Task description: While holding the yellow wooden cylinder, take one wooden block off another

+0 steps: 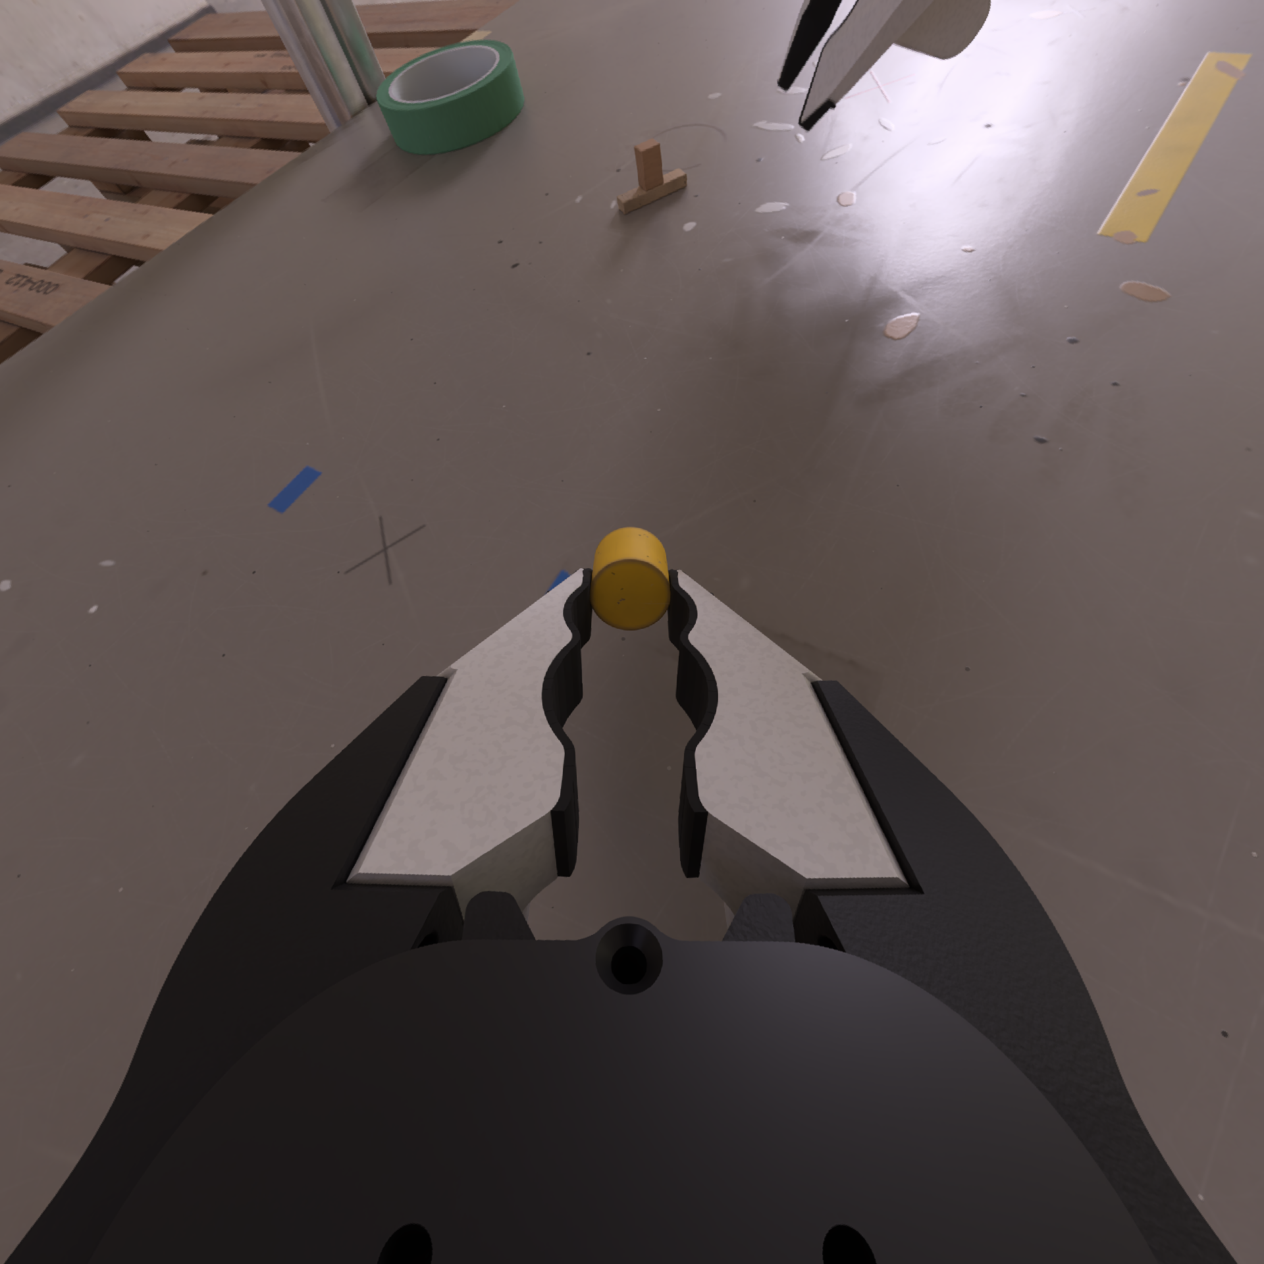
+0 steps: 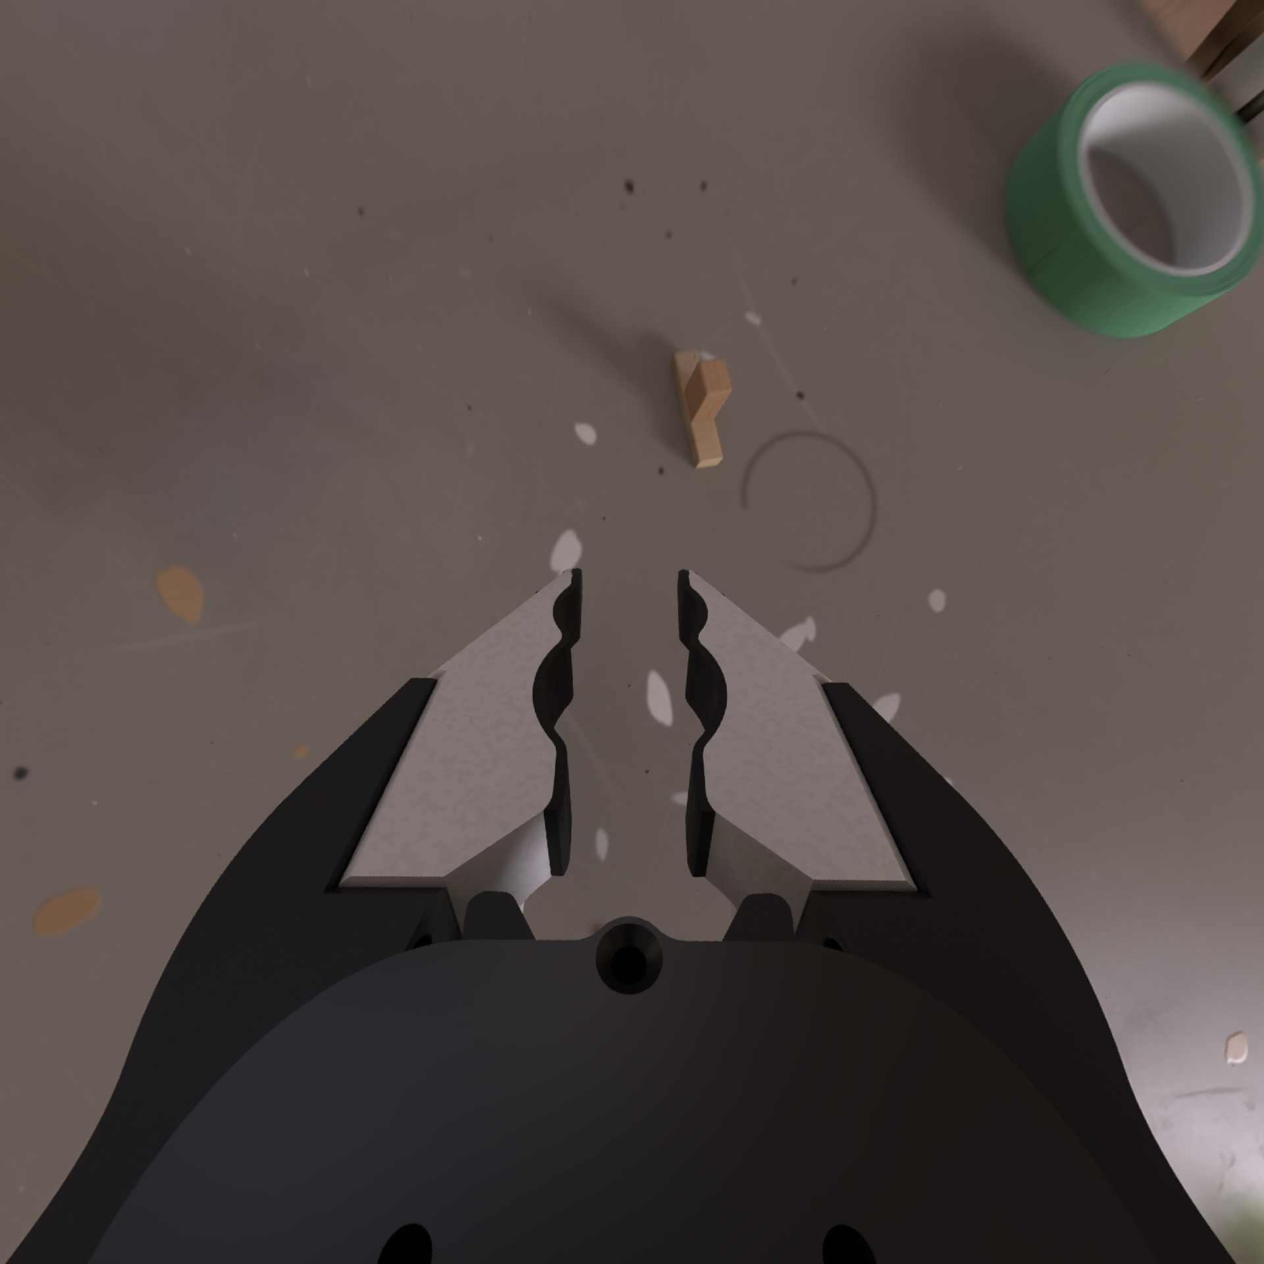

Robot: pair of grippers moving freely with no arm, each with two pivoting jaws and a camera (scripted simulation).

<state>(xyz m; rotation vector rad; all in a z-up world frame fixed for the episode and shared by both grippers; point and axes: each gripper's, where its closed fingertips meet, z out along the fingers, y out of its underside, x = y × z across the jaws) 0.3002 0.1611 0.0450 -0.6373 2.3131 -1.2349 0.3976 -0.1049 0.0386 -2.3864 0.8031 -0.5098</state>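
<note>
My left gripper (image 1: 629, 588) is shut on the yellow wooden cylinder (image 1: 630, 578), gripped between its fingertips above the grey table. Two small wooden blocks are stacked far ahead: an upright block (image 1: 647, 164) stands on a flat block (image 1: 653, 193). In the right wrist view the upright block (image 2: 708, 390) sits on the flat block (image 2: 696, 417), seen from above, just ahead and slightly right of my right gripper (image 2: 629, 581). My right gripper is open and empty, above the table. It also shows in the left wrist view (image 1: 810, 102) at the top right, beyond the blocks.
A green tape roll (image 1: 448, 96) (image 2: 1132, 198) lies near the table's far edge, beside a metal post (image 1: 328, 55). A wooden pallet (image 1: 137, 157) lies beyond the edge. A yellow tape strip (image 1: 1169, 143) and a blue tape mark (image 1: 294, 489) are on the table.
</note>
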